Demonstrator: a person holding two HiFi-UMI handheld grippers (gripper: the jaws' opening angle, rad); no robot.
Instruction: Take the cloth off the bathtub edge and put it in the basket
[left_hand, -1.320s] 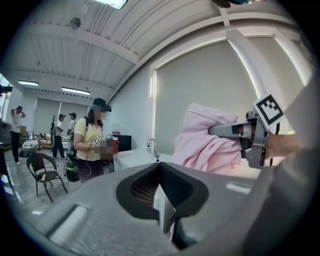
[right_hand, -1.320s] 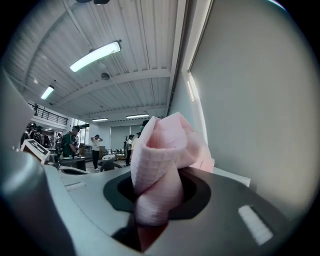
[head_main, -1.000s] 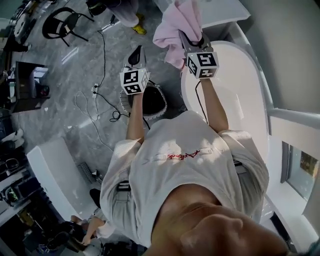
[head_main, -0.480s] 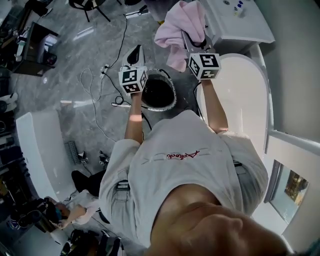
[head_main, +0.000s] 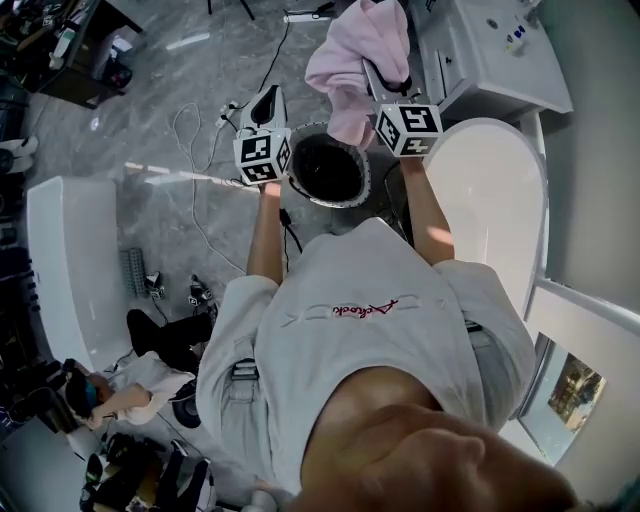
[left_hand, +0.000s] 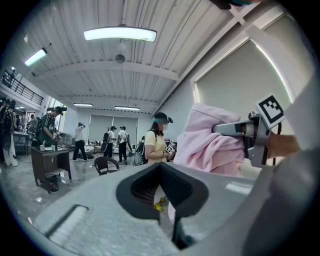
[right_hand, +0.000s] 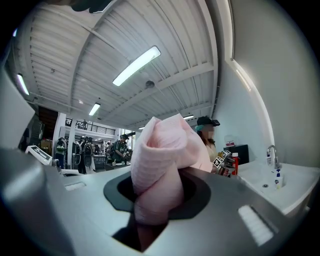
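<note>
Pinching a pink cloth (head_main: 355, 60) in the right gripper (head_main: 380, 82), at the top of the head view, a little right of centre. Clamped on a thick bunched fold, with loose folds puffing out past the jaws and sagging down to the left. In the right gripper view, packing the gap between the jaws from side to side. Well clear of the bathtub (head_main: 495, 200) at the right of the frame, touching no part of its edge. Lower end overlapping, in the frame, the upper rim of the basket (head_main: 350, 198), a round dark opening at upper centre; impossible to tell how high above it.

Carrying nothing in the left gripper (head_main: 263, 103), left of the basket, with jaws pressed together on empty air.

Probably soft, light and limp: no weight to fight and nothing to break, but apt to droop, swing and catch on a rim. Best taken by a gathered bunch, as here, and not by a thin corner, which could slip from smooth jaws.

By the look of things, close to done: only to be brought over the dark opening and let go. Worth getting the dangling end inside first, to avoid draping over the rim.
</note>
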